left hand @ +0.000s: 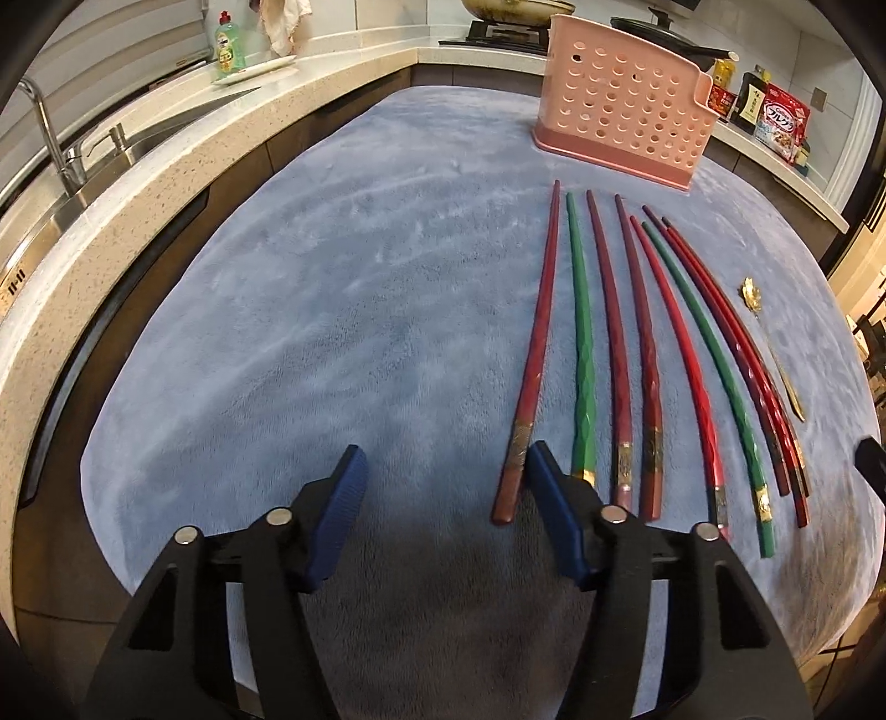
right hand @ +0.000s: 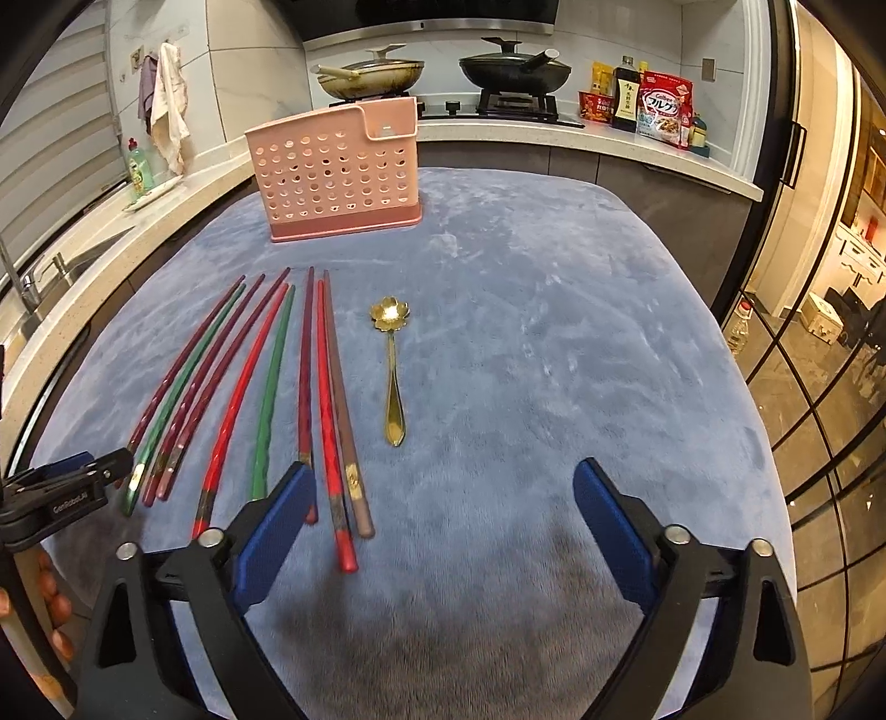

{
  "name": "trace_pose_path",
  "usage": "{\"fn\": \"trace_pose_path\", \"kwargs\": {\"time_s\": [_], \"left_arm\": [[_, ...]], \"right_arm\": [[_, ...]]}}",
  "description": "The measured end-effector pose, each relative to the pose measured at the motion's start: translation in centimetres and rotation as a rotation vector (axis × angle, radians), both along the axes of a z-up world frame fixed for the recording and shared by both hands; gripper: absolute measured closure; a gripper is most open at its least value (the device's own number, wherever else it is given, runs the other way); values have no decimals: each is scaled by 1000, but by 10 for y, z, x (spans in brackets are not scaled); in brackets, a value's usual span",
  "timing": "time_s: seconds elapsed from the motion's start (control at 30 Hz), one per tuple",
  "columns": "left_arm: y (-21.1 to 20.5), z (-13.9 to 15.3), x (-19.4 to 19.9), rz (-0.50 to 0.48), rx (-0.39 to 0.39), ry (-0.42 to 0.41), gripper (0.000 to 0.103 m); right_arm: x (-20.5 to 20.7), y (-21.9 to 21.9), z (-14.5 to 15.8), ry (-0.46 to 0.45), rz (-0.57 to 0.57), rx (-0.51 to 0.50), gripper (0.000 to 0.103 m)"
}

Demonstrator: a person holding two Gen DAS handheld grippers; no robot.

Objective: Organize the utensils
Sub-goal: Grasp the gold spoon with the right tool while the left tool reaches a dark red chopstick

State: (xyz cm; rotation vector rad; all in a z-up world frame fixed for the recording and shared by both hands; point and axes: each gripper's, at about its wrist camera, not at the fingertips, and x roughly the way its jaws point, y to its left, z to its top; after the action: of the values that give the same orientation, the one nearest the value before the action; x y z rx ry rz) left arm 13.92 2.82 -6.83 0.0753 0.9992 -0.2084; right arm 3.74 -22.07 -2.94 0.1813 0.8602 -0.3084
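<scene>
- blue plush cloth [right hand: 526, 310] covers the table.
- Beyond the cloth's far edge, a gas stove [right hand: 487, 108] carries a pale lidded frying pan [right hand: 370, 75] and, to its right, a black lidded wok [right hand: 514, 69].
- Right of the stove: a dark sauce bottle [right hand: 626, 99] and a cereal bag [right hand: 664, 111].
- Left of the stove: hanging towels [right hand: 166, 105], a green dish soap bottle [left hand: 228, 47], and a sink faucet [left hand: 47, 135].
</scene>
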Motion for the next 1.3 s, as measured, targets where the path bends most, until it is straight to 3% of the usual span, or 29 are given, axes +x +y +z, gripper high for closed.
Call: {"fn": "trace_pose_path", "kwargs": {"time_s": [0.27,0.43,0.67,0.83,1.0,1.17,1.3], "left_arm": [[-4,2,9,-31,-3,2,71],[-6,1,12,-26,-6,13,73],[-8,1,12,-18,-2,13,73],[-9,0,11,-14,4,10,73],[-7,4,12,-11,-13,19,80],[-1,13,7,-11,-35,16,94],[5,28,0,-14,-51,-10,99]], "right_arm": [[35,-7,-18,33,17,46,45],[52,-13,-35,66,21,128,60],[55,-12,-38,68,26,103,69],[51,-20,-39,64,11,105,88],[45,-23,-34,60,13,121,97],[31,-23,-18,27,21,122,101],[20,-24,3,-12,26,114,101]]}}
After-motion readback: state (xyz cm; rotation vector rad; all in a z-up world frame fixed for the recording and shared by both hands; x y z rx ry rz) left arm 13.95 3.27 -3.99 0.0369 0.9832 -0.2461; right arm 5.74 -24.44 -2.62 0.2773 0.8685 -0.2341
